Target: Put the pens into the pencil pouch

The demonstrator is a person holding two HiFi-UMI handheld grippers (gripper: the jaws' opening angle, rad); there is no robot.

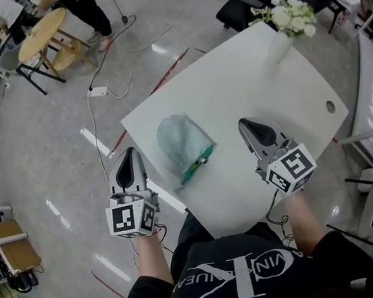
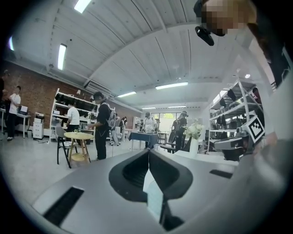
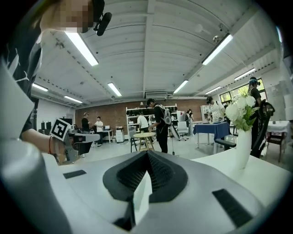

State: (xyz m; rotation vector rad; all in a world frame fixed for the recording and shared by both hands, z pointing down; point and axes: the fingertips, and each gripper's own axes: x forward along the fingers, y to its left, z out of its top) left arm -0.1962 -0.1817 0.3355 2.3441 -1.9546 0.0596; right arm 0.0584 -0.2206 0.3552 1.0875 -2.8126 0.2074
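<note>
- Nothing's pinched, both sets of jaws are pressed together: left gripper [image 1: 129, 155], right gripper [image 1: 250, 128].
- The pencil pouch [image 1: 180, 143] is probably best checked gently at its green-edged mouth.

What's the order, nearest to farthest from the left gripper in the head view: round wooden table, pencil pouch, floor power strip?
1. pencil pouch, just right of the left gripper.
2. power strip, on the floor beyond.
3. round wooden table, far upper left.
</note>
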